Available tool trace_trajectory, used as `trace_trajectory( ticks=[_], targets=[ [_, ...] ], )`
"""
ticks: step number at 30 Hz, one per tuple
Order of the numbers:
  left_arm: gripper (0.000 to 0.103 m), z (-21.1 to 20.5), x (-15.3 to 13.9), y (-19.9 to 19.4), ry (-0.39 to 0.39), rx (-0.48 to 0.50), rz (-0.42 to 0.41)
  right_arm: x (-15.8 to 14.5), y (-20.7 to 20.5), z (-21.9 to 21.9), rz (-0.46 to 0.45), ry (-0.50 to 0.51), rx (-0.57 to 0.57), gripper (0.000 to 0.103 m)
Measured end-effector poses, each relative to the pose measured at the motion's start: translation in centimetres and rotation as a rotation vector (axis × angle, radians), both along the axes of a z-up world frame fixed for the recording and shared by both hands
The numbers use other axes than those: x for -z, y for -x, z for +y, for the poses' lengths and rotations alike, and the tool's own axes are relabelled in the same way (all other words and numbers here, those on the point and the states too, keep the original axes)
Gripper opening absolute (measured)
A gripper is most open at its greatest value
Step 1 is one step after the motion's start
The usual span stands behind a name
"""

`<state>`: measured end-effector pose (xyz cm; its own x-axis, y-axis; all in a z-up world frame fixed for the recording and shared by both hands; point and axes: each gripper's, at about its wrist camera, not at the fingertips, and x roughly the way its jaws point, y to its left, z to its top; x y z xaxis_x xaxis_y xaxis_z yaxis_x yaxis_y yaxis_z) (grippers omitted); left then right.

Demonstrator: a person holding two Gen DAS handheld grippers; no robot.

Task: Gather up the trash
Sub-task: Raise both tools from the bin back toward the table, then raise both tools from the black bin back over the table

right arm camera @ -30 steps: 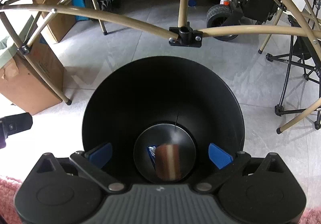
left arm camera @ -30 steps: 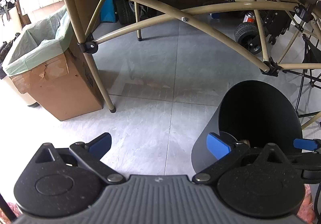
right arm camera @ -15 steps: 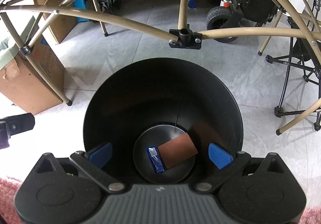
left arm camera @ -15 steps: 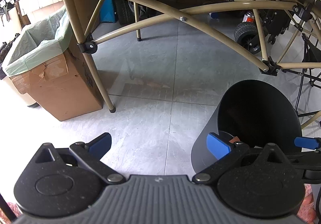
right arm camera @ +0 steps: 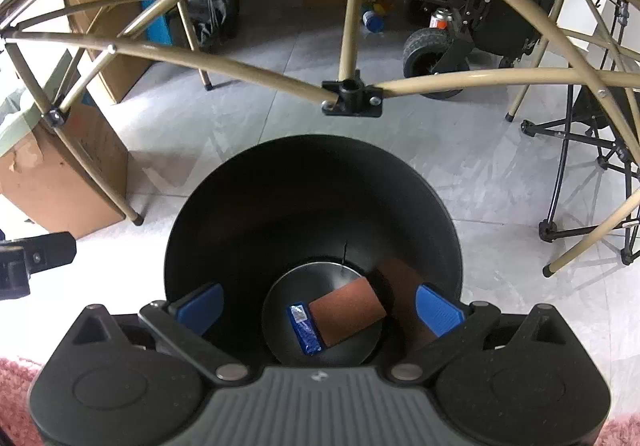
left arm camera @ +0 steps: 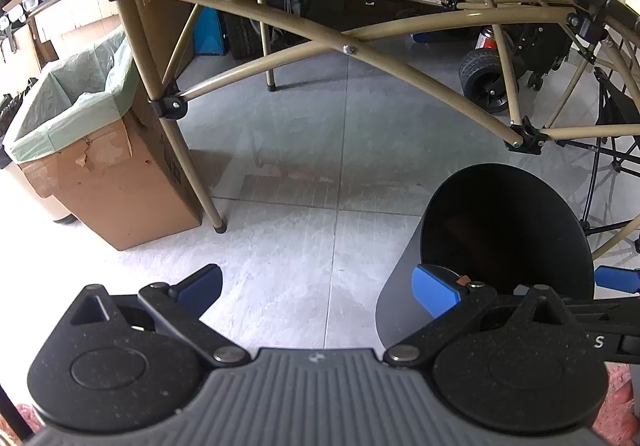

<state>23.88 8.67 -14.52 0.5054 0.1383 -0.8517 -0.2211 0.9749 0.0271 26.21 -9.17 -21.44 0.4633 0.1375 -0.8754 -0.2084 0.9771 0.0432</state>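
Brown rectangular card (right arm camera: 347, 311) flat in round black bin (right arm camera: 312, 182).

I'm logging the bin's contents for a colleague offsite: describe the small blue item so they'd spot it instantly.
Find the black round bin on the grey tiled floor, under the right gripper. On its bottom lie two things, touching: the blue wrapper is the narrow, shiny strip left of the wider, flat brown rectangular piece.
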Motion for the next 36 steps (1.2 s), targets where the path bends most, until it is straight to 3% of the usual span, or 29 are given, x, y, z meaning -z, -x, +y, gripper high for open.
trace_trajectory(
  ticks=[15, 29, 36],
  targets=[
    [0.103, -1.3, -3.8, 1.2, -0.013, 0.004, -0.103, -4.8, 2.4, -3.1, -0.15, -0.051, 0.013, 0.103],
    [0.103, -3.9, -9.4, 2.3, -0.031, 0.056, -0.245, -13.0, 5.0, -6.2, -0.397, -0.132, 0.035, 0.103],
    [0.103, -4.7, -12.7, 1.6, -0.03, 0.058, -0.337, -17.0, 4.2, -7.5, -0.533, -0.163, 0.06, 0.103]
  ],
)
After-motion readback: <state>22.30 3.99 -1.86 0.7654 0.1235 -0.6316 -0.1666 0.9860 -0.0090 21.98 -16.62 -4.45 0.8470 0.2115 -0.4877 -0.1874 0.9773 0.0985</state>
